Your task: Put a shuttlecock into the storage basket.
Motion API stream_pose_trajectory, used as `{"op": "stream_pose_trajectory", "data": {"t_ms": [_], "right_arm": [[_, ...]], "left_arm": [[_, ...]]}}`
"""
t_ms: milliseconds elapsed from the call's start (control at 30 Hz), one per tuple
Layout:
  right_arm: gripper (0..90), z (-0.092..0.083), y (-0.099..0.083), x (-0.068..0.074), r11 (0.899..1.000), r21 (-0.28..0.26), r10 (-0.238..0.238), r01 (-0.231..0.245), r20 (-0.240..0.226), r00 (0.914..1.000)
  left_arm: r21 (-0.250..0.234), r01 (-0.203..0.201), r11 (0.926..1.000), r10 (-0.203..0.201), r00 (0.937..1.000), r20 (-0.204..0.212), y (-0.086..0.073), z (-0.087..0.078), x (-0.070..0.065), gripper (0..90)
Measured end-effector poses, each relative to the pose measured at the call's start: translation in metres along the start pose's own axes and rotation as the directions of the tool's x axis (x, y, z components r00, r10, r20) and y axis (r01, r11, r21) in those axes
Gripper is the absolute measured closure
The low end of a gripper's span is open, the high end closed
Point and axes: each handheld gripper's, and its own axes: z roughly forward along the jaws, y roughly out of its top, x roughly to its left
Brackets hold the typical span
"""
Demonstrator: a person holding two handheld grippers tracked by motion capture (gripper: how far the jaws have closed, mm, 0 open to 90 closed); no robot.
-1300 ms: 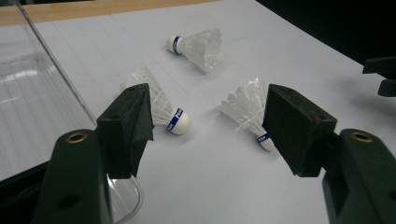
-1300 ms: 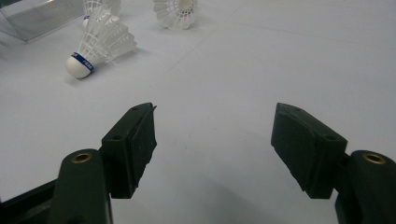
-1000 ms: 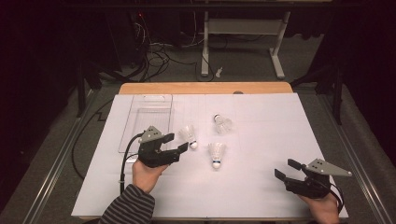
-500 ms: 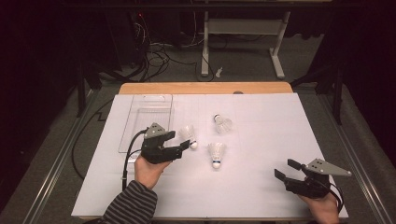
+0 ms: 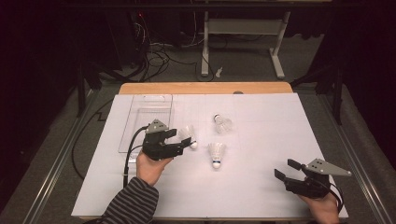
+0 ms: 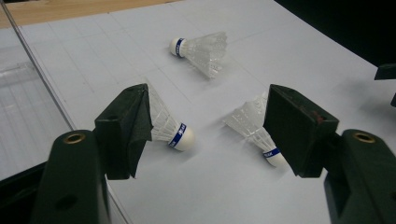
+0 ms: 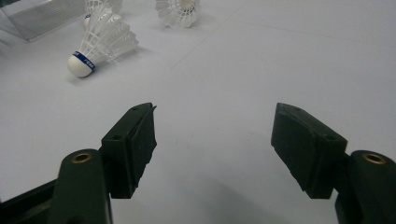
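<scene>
Left gripper [image 5: 180, 141] lining up on nearest shuttlecock [image 5: 188, 136].
My jaws spread wide, empty, shuttlecock between them on the paper beside clear tray [image 5: 140, 121]. Right gripper [image 5: 286, 170] parked open, holding nothing.

lab | dark room | paper-covered table [image 5: 261, 186] | floor cables [image 5: 163, 51] | metal stand [image 5: 243, 28]

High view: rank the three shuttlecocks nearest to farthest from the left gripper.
From the left gripper:
1. Left shuttlecock, right at its jaw tips, beside the clear tray.
2. Middle shuttlecock, to its right, nearer the person.
3. Far shuttlecock, right and further back on the table.
</scene>
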Motion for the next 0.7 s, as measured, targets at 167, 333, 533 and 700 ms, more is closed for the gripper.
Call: {"op": "stream_pose_trajectory", "data": {"t_ms": [167,333,533,700], "right_arm": [[31.3,0.0,0.0,0.0,1.0,0.0,-0.001,0.001,0.0,1.0],[31.4,0.0,0.0,0.0,1.0,0.0,-0.001,0.001,0.0,1.0],[31.3,0.0,0.0,0.0,1.0,-0.001,-0.002,0.002,-0.001,1.0],[31.3,0.0,0.0,0.0,1.0,-0.001,-0.003,0.003,-0.001,1.0]], "left_arm": [[0.005,0.0,1.0,0.0,1.0,-0.006,0.002,0.001,0.001,33.3],[0.007,-0.013,0.9999,0.013,0.9998,-0.012,0.006,0.005,0.0,33.9],[0.014,-0.037,0.9992,0.038,0.9991,-0.02,0.01,0.009,-0.002,35.2],[0.025,-0.043,0.9988,0.044,0.9988,-0.023,0.013,0.013,-0.002,35.5]]}}
